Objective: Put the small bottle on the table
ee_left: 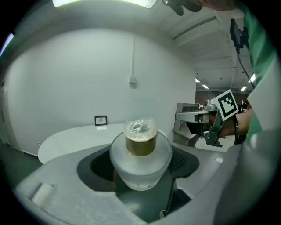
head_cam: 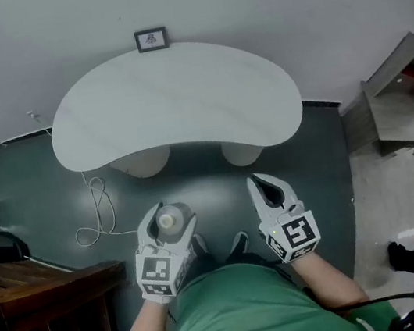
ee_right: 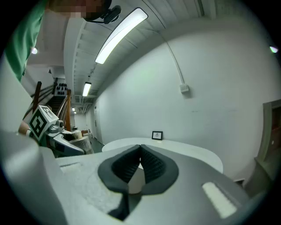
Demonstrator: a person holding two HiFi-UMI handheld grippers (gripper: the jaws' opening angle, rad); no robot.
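Observation:
The small bottle (head_cam: pixel 172 221) is frosted clear plastic with a brownish neck and a clear cap. My left gripper (head_cam: pixel 168 224) is shut on its body and holds it upright in the air over the dark floor, short of the table. In the left gripper view the bottle (ee_left: pixel 140 154) fills the space between the jaws, cap up. My right gripper (head_cam: pixel 261 188) hovers beside it on the right, shut with its tips together and nothing in them (ee_right: pixel 140 148). The white kidney-shaped table (head_cam: pixel 172 103) lies ahead of both grippers.
A small framed picture (head_cam: pixel 151 40) stands at the table's far edge against the wall. A white cable (head_cam: pixel 100 211) loops on the floor at the left. Dark wooden steps (head_cam: pixel 40 297) are at the near left, a grey shelf unit (head_cam: pixel 401 99) at the right.

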